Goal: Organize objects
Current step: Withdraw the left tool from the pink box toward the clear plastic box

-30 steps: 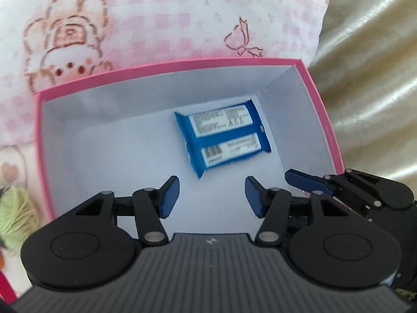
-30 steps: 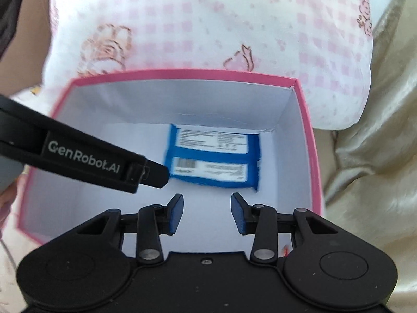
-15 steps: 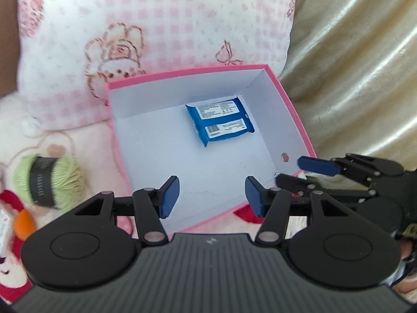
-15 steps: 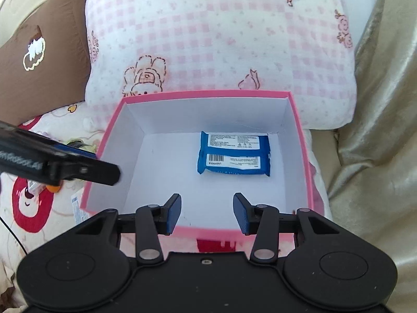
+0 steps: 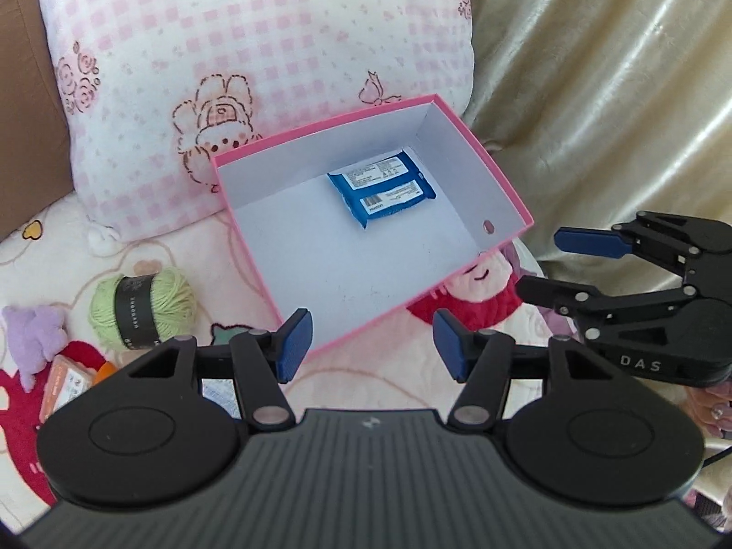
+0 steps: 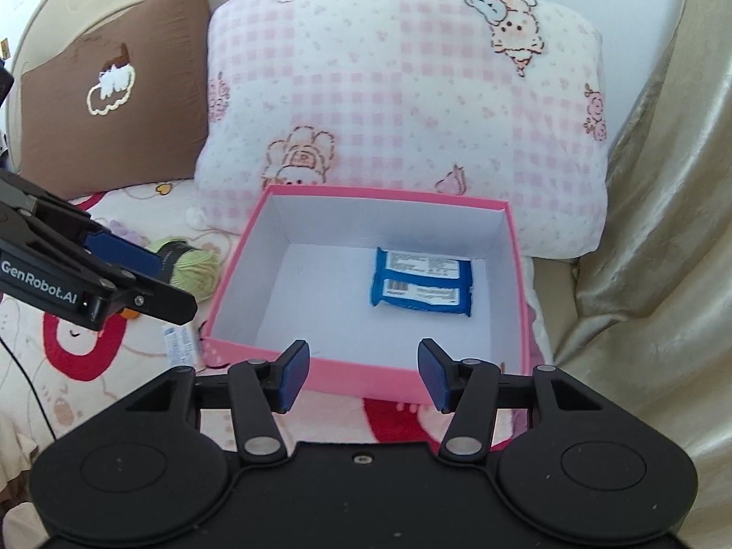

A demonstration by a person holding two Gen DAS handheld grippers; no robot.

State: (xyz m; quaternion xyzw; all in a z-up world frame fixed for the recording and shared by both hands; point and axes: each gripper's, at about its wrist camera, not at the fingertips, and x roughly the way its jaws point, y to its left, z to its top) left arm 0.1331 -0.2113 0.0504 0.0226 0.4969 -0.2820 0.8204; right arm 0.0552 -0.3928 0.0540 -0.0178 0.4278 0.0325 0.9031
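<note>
Both grippers have pulled up and back from the pink box [image 6: 361, 373], so now the whole box and the bed [image 6: 87, 366] around it come into view. The blue packet [image 6: 421, 288] lies flat on the box floor, in the right half of the box, near its far wall, label side up. The right gripper [image 6: 361, 368] is empty; its jaws have just been opening and nothing is between them. The left gripper [image 5: 373, 343] also stands open with nothing in it, its jaws having just spread a little more. So, I think, the packet is finished. Still outside the box, in the lower left of the left wrist frame, are the green yarn ball [image 5: 144, 306], a purple plush toy [image 5: 32, 336] and an orange packet [image 5: 66, 382].
</note>
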